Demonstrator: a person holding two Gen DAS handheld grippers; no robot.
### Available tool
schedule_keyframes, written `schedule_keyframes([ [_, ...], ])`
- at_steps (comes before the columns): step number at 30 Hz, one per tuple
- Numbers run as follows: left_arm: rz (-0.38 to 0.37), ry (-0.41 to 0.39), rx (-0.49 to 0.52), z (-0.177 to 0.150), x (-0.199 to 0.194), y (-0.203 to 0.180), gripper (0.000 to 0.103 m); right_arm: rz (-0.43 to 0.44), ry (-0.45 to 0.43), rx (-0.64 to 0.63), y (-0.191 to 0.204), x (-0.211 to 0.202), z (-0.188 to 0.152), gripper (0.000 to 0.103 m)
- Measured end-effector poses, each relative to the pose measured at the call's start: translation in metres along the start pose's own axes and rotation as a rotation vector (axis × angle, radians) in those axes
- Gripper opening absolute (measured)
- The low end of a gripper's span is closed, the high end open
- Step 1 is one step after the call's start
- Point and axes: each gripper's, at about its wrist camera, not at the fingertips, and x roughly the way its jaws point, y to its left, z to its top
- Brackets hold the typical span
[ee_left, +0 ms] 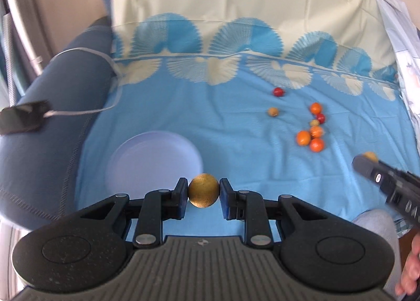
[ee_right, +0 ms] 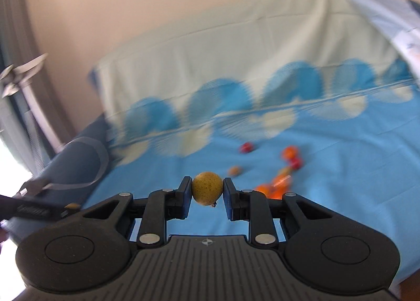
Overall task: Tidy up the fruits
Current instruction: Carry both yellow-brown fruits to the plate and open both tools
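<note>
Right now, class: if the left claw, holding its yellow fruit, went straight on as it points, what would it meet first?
Probably the blue bedsheet, just right of the pale plate; depth is unclear.

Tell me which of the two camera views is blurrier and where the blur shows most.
Right wrist view is blurrier: the patterned blue bedsheet and loose orange fruits smear sideways, while the speckled yellow-green round fruit in its jaws stays sharp. Left wrist view is mostly crisp: only the pale lilac round plate and the other gripper look soft; both views bend at the fisheye edges.
</note>
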Motion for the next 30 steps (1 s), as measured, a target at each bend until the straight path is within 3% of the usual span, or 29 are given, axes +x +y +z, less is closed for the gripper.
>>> schedule_keyframes([
  [7, 0.046, 0.007, -0.114, -0.052, -0.03, 0.068, 0.028, 0.158, 0.157, -0.212, 0.102, -0.015, -0.053, 0.026],
  [11, 0.04, -0.008, -0.155, -0.066, -0.039, 0.088, 0.028, 0.192, 0.171, -0.325, 0.137, -0.023, -0.059, 0.026],
  [30, 0.011, 0.0, -0.221, -0.066, -0.024, 0.113, 0.028, 0.142, 0.217, -0.377, 0.158, -0.012, -0.058, 0.026],
])
